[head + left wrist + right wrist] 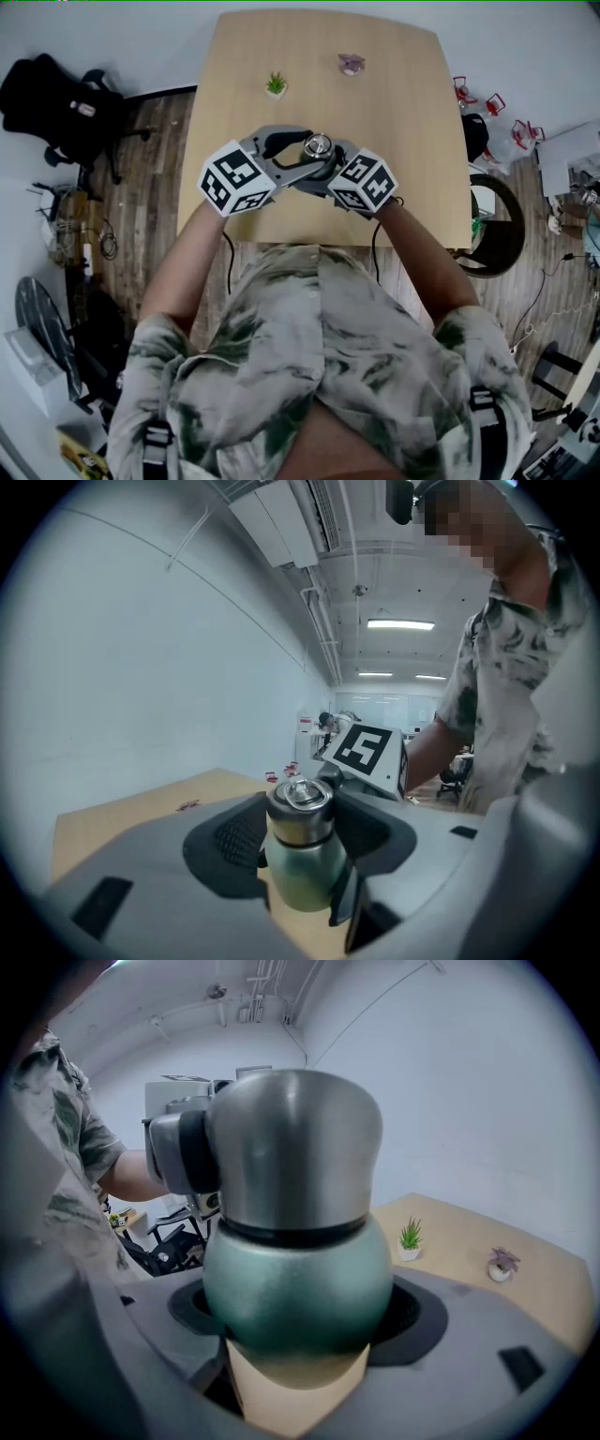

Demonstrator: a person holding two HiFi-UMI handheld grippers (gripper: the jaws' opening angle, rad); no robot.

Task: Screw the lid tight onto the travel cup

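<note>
The travel cup (317, 147) is held over the near half of the wooden table (403, 122), between both grippers. It has a green body (298, 1283) and a steel lid (292, 1143) with a ring on top (300, 794). My left gripper (305, 150) comes in from the left, and its pads press on the lid (300, 819); one black pad (198, 1152) shows against the lid's side. My right gripper (330, 161) comes in from the right and is shut on the round green body, which fills the gap between its jaws (295, 1321). The cup stands roughly upright.
A small green potted plant (276, 84) and a small purple one (352, 64) stand at the far side of the table. A black office chair (56, 94) stands on the floor to the left, and another chair (497, 225) at the table's right edge.
</note>
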